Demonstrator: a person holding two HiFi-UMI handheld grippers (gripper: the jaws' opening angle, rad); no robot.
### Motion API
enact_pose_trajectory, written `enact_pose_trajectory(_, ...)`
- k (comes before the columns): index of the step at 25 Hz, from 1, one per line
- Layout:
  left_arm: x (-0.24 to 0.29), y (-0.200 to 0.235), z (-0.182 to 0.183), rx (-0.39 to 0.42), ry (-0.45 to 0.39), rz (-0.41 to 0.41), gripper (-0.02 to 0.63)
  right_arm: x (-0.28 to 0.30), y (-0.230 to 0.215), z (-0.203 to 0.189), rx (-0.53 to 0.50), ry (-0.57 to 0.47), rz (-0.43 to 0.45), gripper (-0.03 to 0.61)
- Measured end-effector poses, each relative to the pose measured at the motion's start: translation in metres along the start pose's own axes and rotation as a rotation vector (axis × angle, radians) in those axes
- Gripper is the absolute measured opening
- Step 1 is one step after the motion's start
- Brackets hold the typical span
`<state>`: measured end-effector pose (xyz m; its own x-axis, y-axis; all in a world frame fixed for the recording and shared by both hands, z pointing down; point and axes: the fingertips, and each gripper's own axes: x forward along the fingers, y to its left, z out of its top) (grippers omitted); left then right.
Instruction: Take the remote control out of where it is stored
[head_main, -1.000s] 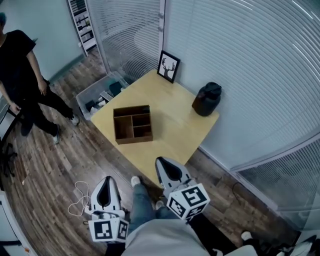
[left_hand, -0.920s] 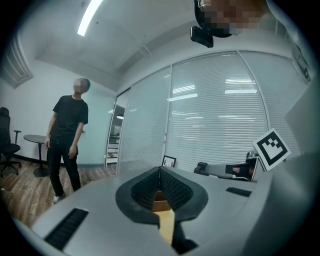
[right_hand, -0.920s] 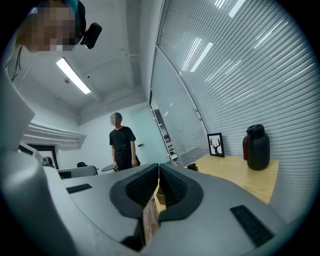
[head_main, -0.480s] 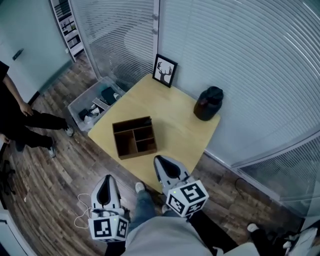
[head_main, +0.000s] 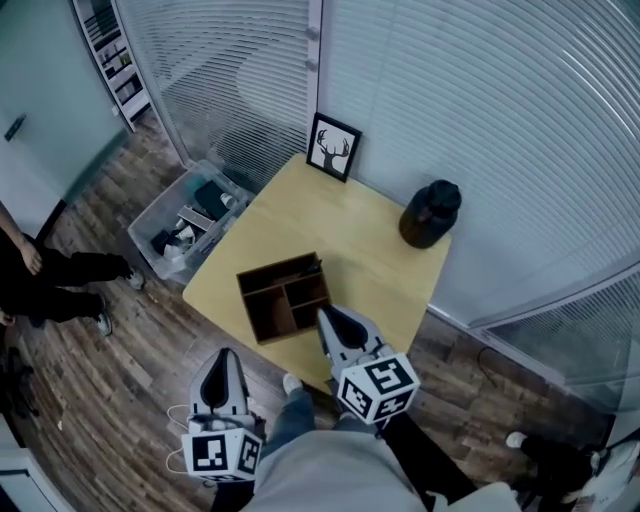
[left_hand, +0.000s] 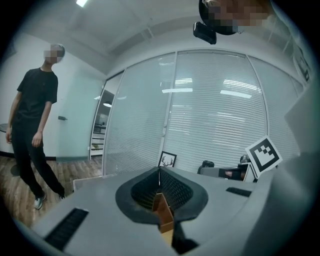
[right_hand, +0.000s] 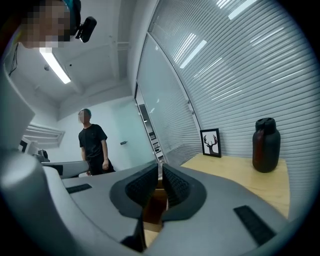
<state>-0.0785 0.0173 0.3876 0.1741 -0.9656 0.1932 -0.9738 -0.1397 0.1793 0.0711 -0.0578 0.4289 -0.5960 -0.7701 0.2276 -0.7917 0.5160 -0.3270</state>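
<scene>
A brown wooden organizer box (head_main: 283, 297) with several compartments sits near the front of the light wood table (head_main: 370, 250). A thin dark object (head_main: 317, 266) sticks up at its far right corner; I cannot tell whether it is the remote. My right gripper (head_main: 325, 314) is shut and empty, its tip over the table's near edge just right of the box. My left gripper (head_main: 225, 352) is shut and empty over the floor, short of the table. The box shows past the shut jaws in the left gripper view (left_hand: 162, 210) and the right gripper view (right_hand: 155, 202).
A black jug (head_main: 430, 213) and a framed deer picture (head_main: 333, 146) stand at the table's far side against the blinds. A clear plastic bin (head_main: 180, 225) of items lies on the floor left of the table. A person (head_main: 40, 280) stands at far left. A white cable (head_main: 178, 440) lies underfoot.
Both grippers have moved forward toward the table, the right one reaching its near edge beside the box. The table looks closer. The person at left has slid toward the picture's edge.
</scene>
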Motion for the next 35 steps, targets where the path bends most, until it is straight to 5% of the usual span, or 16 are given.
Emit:
enact_pose_trajectory(17,0.044,0.039,0.007,0.002,0.038,-0.097,0.009,0.055,-0.015,0.003,-0.066,-0.002,-0.132,0.058)
enact_pose_trajectory(35,0.055,0.039,0.009,0.002,0.048,-0.059,0.009,0.089,-0.05,-0.025,-0.181,0.121,-0.147,0.192)
